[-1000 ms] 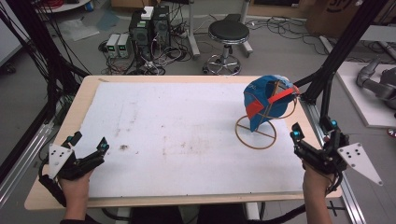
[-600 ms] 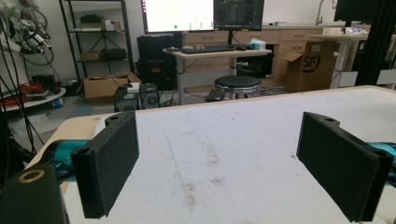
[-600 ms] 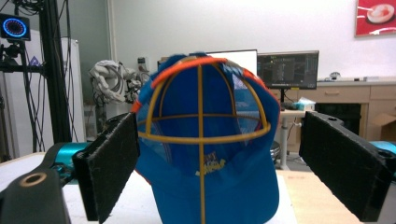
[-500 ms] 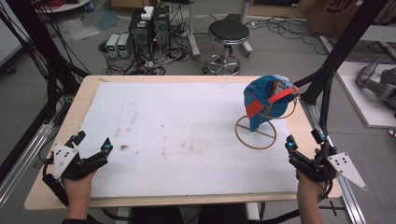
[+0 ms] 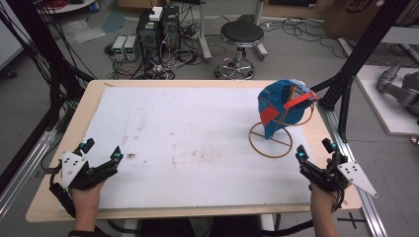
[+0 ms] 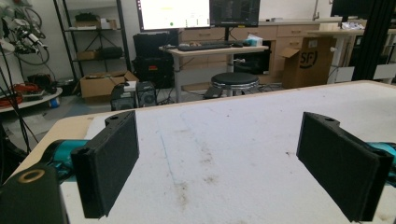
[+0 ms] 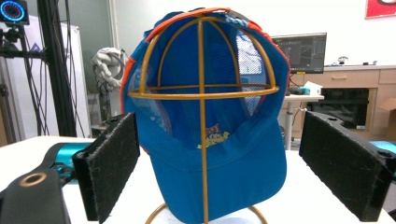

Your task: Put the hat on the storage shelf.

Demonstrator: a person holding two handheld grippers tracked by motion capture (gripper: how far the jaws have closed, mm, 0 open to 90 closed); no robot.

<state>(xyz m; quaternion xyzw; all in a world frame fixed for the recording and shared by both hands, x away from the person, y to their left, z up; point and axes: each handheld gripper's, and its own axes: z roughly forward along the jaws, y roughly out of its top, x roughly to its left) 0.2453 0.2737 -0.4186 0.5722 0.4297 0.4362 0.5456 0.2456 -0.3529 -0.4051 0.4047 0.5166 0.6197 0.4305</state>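
Right gripper view: cap [image 7: 219, 154] on wire stand [image 7: 201, 88], soft, light; grab brim. Both grippers [image 5: 316, 150] [image 5: 101, 150] released, w/ nothing between.

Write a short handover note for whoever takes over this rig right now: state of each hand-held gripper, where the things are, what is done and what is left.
Left hand-held gripper: open, holding nothing, low over the near left of the table.
Right hand-held gripper: open, holding nothing, at the near right edge, aimed at the cap.
Blue cap: hangs on the gold wire stand at the far right of the table, apart from both grippers.
Done: nothing gripped yet.
Left: probably bring the right gripper up to the cap and take it.
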